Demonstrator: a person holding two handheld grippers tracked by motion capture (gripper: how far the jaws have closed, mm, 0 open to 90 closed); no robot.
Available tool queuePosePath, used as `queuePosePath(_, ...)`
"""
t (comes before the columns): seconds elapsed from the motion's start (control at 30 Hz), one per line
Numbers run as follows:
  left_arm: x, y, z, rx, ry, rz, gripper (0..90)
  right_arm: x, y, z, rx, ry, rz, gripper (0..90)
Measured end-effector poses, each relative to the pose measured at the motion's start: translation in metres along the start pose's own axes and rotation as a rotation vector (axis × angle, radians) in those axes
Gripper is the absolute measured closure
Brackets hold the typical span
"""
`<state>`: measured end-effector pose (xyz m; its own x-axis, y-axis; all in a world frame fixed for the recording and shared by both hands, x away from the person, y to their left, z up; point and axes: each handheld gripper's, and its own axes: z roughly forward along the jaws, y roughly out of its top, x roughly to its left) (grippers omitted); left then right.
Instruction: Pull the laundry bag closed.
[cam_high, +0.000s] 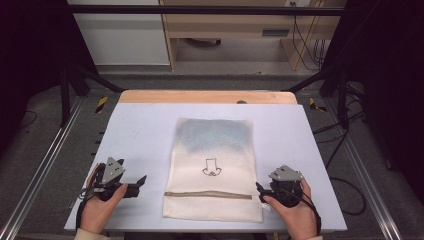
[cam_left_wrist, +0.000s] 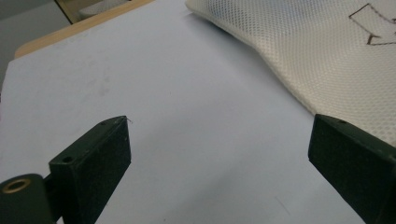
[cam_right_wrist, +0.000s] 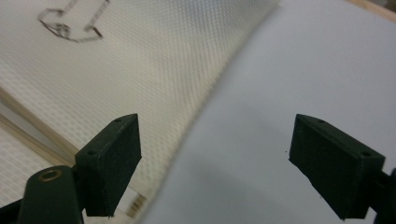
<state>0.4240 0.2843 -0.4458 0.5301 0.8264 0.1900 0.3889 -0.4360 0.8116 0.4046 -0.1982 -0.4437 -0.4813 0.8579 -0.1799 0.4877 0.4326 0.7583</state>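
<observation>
this looks like a lab or test workspace: a pale blue mat covers a wooden table set inside a black metal frame, with aluminium rails along both side edges. beyond the far edge stand plain wooden cabinets, loose black cables and yellow-black hazard tape on grey carpet.

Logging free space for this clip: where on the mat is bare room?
Bare strips flank the mesh bag on both sides, and between its top edge and the wooden table edge. Tightest near the left gripper and right gripper.
</observation>
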Motion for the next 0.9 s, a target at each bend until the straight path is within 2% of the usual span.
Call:
queuePosePath(0.1,0.003,-0.003,0.002,0.021,0.016,-0.007,5.6,0.012,0.013,0.002,-0.014,0.039,-0.046,19.0)
queuePosePath(0.23,0.008,0.0,0.005,0.014,0.016,-0.018,5.5,0.03,0.03,0.007,0.001,0.08,-0.116,24.0)
queuePosePath(0.27,0.009,0.0,0.005,0.011,0.022,-0.02,5.5,0.035,0.036,0.008,-0.009,0.094,-0.141,26.4)
queuePosePath(0.4,0.013,-0.001,0.006,0.01,0.037,-0.038,5.6,0.049,0.057,0.011,-0.027,0.14,-0.191,30.8)
queuePosePath(0.5,0.014,-0.002,0.005,0.003,0.045,-0.054,5.6,0.06,0.071,0.016,-0.025,0.203,-0.212,34.8)
queuePosePath(0.53,0.014,-0.002,0.005,-0.001,0.05,-0.052,5.6,0.064,0.077,0.018,-0.015,0.211,-0.229,36.0)
queuePosePath(0.67,0.014,-0.004,0.006,0.018,0.079,-0.022,6.0,0.076,0.091,0.025,-0.022,0.251,-0.248,39.5)
queuePosePath(0.8,0.014,-0.005,0.009,0.063,0.057,-0.026,6.0,0.086,0.101,0.032,-0.021,0.283,-0.3,52.2)
queuePosePath(0.9,0.013,-0.003,0.007,0.05,0.046,-0.025,6.0,0.093,0.105,0.038,-0.017,0.306,-0.308,56.2)
